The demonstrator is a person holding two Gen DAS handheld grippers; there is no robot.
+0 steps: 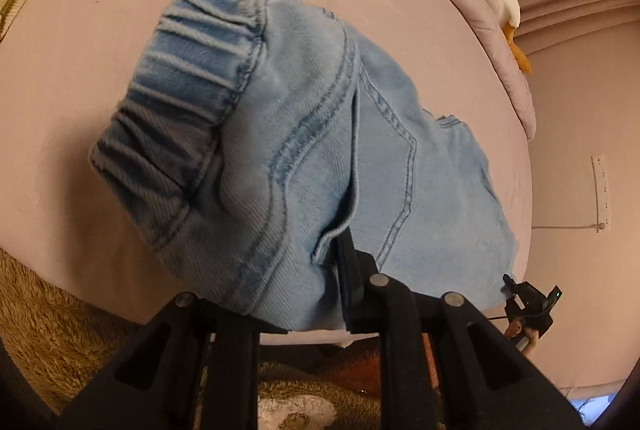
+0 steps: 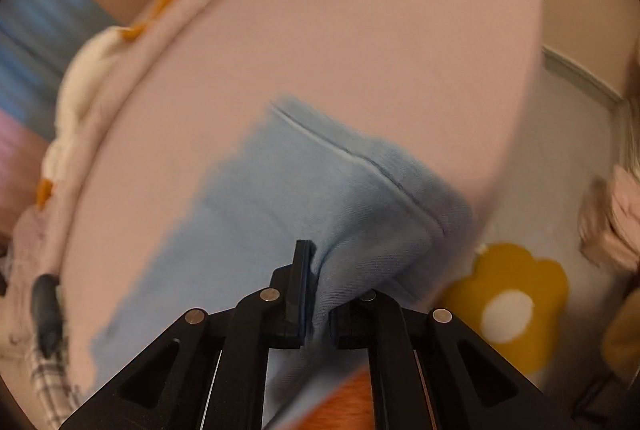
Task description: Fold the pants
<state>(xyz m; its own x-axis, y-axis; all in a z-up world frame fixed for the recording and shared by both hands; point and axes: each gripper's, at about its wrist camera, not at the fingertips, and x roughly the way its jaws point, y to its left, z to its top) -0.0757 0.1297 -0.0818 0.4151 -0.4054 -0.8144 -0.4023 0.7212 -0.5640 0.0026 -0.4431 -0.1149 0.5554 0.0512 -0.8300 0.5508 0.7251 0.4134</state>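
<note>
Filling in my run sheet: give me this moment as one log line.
step: fold pants | left gripper: shut on pants | right gripper: shut on pants | surface: pink bed | fold: unfinished

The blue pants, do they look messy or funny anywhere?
Not damaged, just bunched. The pants sit in a rumpled heap on the pink bed, with both the left gripper and right gripper pinching the fabric mid-fold.

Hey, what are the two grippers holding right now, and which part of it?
Both hold the light blue pants: left gripper pinches a near-edge fold below the waistband; right gripper clamps a fold of a leg.
</note>
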